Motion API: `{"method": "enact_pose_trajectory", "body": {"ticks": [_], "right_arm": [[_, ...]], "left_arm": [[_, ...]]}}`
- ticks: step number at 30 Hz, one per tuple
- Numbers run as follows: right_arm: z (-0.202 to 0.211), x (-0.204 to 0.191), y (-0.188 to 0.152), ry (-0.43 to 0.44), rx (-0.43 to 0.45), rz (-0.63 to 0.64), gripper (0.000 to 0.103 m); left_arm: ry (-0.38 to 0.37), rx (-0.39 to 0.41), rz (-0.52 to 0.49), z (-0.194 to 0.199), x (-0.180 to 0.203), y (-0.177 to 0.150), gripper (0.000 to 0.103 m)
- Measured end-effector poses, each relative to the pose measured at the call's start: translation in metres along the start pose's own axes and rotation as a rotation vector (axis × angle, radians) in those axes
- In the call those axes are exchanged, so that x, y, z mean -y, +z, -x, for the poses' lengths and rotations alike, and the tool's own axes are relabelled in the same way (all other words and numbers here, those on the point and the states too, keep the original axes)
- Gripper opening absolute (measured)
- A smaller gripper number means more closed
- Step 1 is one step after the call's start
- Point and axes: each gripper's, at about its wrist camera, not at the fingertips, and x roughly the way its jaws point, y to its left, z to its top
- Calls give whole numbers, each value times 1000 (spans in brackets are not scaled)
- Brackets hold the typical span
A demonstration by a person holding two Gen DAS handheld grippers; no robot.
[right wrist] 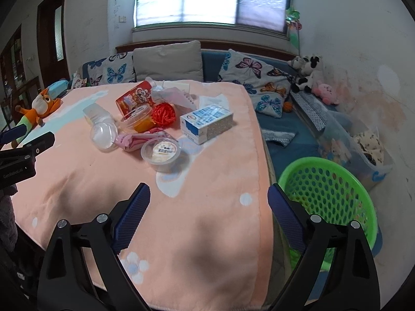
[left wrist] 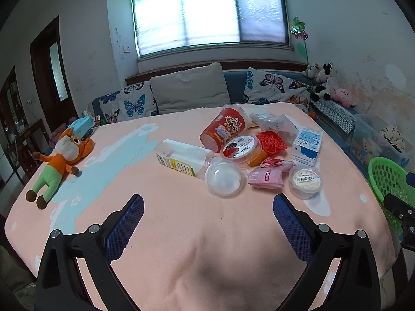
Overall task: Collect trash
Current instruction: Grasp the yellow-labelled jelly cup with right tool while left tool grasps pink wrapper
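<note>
— Where is the light coming from?
— Daylight is pouring through the big window [left wrist: 210, 10] at the back; its panes are blowing out to near white in both views, washing out detail there

— Is the rest looking dim?
— No, the pink blanket [left wrist: 181, 220] is sitting evenly lit, with soft grey shadows pooling in its folds near the cameras

— Any distortion?
— The fisheye is bending walls and the door frame [left wrist: 52, 70] into curves, and black vignetting is eating the corners

— Sharpness?
— The right wrist view is looking slightly softer, with edges smearing
</note>
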Motion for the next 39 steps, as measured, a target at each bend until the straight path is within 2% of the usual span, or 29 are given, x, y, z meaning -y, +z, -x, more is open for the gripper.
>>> {"method": "enact_pose_trajectory", "body": {"ticks": [26, 36, 39], "right_arm": [[-101, -44, 28, 141, -121, 101, 82], [-140, -54, 32, 180, -166, 124, 81], [-149, -55, 34, 184, -174, 121, 77]], "left_arm": [[19, -71, -25, -55, -5, 14, 97], [-15, -104, -71, -73, 0, 12, 96], [-38, -115, -72, -77, 1, 12, 95]]}}
